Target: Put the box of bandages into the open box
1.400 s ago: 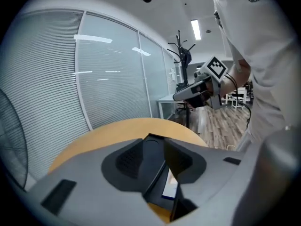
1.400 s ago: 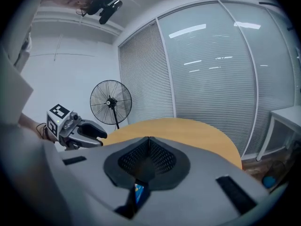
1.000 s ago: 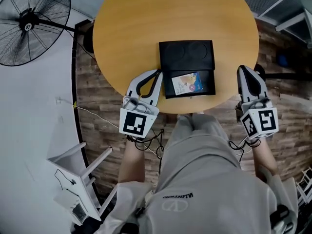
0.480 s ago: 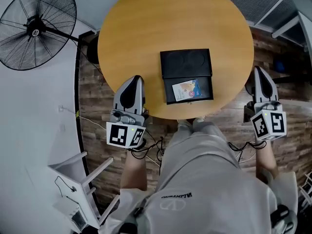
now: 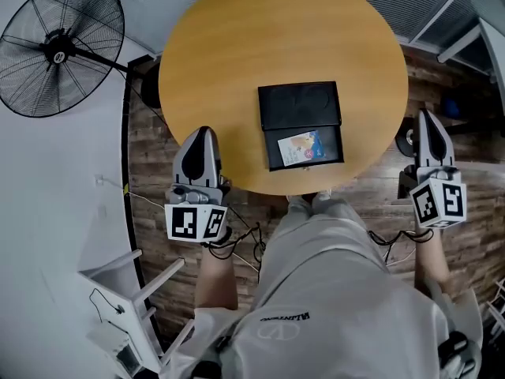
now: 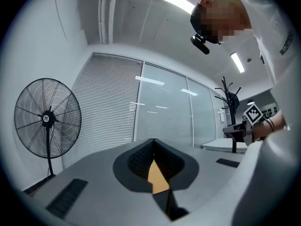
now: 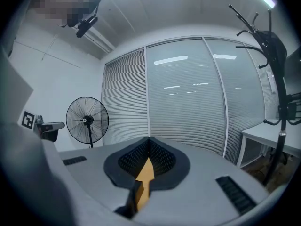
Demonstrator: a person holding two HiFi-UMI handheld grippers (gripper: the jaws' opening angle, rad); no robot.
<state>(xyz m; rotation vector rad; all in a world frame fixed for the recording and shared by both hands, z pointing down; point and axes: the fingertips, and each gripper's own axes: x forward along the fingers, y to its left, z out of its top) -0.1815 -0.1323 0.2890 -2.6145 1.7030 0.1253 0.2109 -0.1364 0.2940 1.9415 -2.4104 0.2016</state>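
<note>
A black open box [image 5: 300,105] lies on the round wooden table [image 5: 276,30], its lid folded back. The box of bandages [image 5: 302,147], pale with blue and pink print, rests inside the near half. My left gripper [image 5: 203,131] hovers over the table's near-left edge, apart from the box, shut and empty. My right gripper [image 5: 429,117] is off the table's right edge, shut and empty. In the left gripper view the left gripper [image 6: 153,141] has its jaw tips touching. The right gripper view shows the right gripper [image 7: 149,138] the same way.
A standing fan [image 5: 59,46] is at the far left on the grey floor. A white chair [image 5: 130,287] stands at the lower left. The person's legs and torso fill the bottom. A coat rack [image 7: 270,55] and a white desk stand to the right.
My left gripper has drawn away from the black box's left side, moved left and rolled flat. My right gripper has shifted right, off the table edge. The bandage box has stayed in the black box.
</note>
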